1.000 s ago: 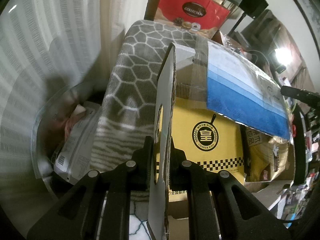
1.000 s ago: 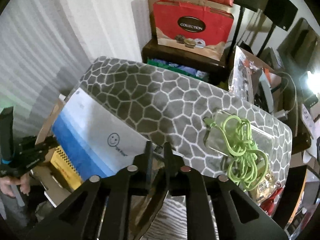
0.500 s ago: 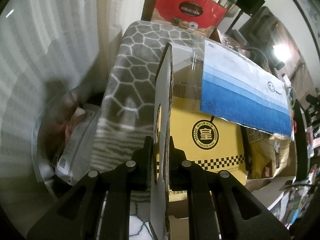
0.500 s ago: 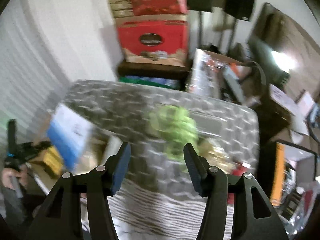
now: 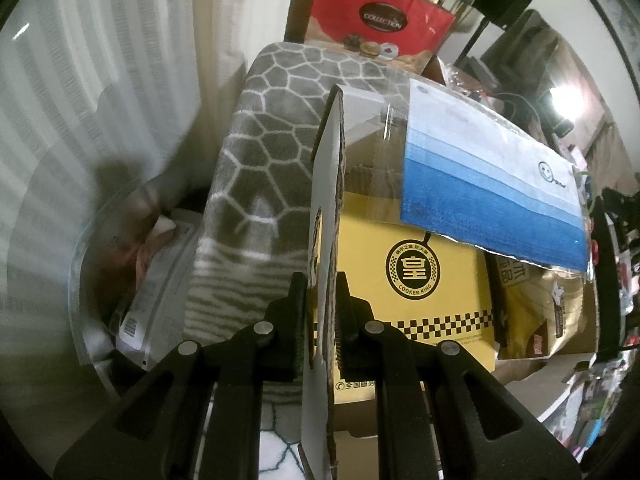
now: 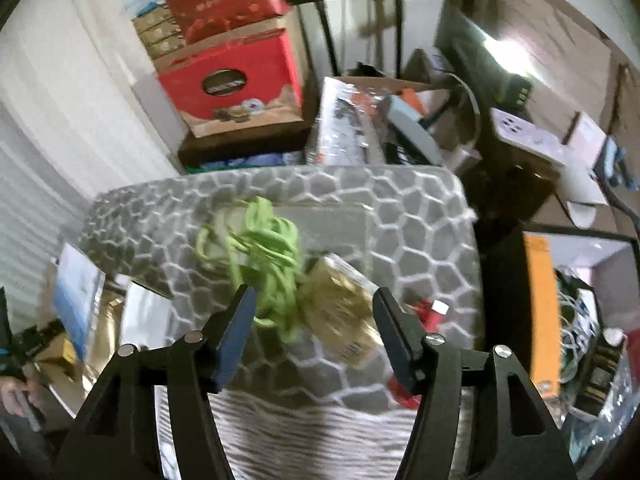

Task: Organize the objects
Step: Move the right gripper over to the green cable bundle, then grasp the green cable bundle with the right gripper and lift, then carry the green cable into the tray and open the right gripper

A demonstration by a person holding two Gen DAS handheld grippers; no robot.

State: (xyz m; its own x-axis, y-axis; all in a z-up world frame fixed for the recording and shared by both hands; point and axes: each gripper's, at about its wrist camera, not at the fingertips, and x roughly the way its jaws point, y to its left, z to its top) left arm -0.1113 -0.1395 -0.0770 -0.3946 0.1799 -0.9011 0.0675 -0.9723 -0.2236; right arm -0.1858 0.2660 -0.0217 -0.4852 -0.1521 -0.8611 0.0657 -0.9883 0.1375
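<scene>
My left gripper (image 5: pixel 322 280) is shut on the upright cardboard flap (image 5: pixel 326 168) of an open box. Inside the box stand a yellow Cooker King box (image 5: pixel 412 280) and a gold snack bag (image 5: pixel 536 312). A blue-and-white pouch (image 5: pixel 492 196) lies across the box top. My right gripper (image 6: pixel 314 296) hovers over the grey honeycomb blanket (image 6: pixel 416 216), its jaws opening with nothing held between them. Below it lie a tangled green cord (image 6: pixel 260 248) on a clear pouch (image 6: pixel 332 224), a gold packet (image 6: pixel 340 312) and a red item (image 6: pixel 430 312).
A red gift bag (image 6: pixel 236 84) stands on a dark stand behind the blanket. A clear bin (image 5: pixel 152 280) with packets sits left of the box. An orange box (image 6: pixel 540 312) and cluttered cartons fill the right. A hand (image 6: pixel 12 396) shows at the far left.
The right gripper let go of the blue-and-white pouch, opened wide and swung right over the green cord. The pouch settled across the box top. The left gripper kept its hold.
</scene>
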